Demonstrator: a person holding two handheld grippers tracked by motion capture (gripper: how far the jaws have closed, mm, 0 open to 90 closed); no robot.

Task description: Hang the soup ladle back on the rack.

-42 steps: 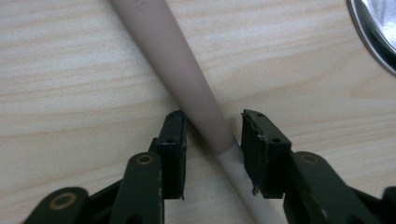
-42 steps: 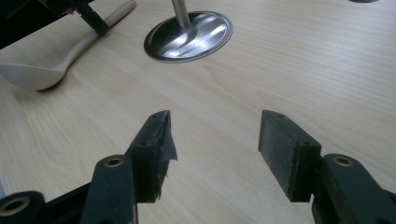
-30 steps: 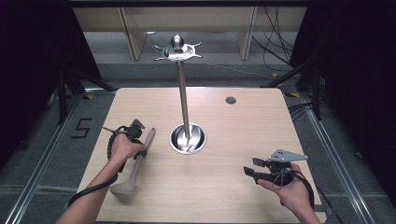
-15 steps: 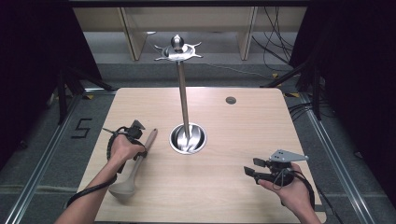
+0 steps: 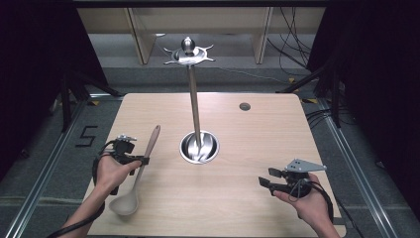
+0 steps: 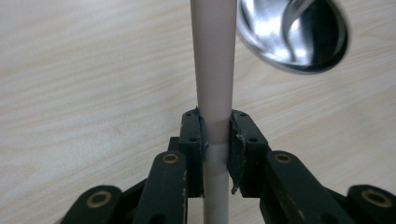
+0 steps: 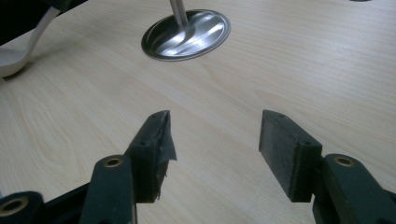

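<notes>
A beige ladle (image 5: 147, 148) slants across the table's left side, its bowl (image 5: 124, 203) toward the front edge and its handle pointing at the far side. My left gripper (image 5: 141, 159) is shut on the handle partway along. In the left gripper view the pads (image 6: 238, 140) press the round handle (image 6: 212, 70) from both sides. A steel stand rises from the table's middle: a round base (image 5: 199, 147), a thin pole (image 5: 194, 104) and a hooked top (image 5: 188, 52). My right gripper (image 5: 267, 177) hovers at the front right, open, with nothing between its jaws (image 7: 215, 126).
A small dark round disc (image 5: 244, 106) lies far right of the pole. The stand's shiny base (image 7: 187, 32) is ahead of the right gripper, the ladle bowl (image 7: 14, 56) off to its left. The wooden table (image 5: 277, 134) ends in dark floor on every side.
My left hand has moved a little left and lifted with the ladle; the handle now reaches farther up the picture. The right hand has stayed put.
</notes>
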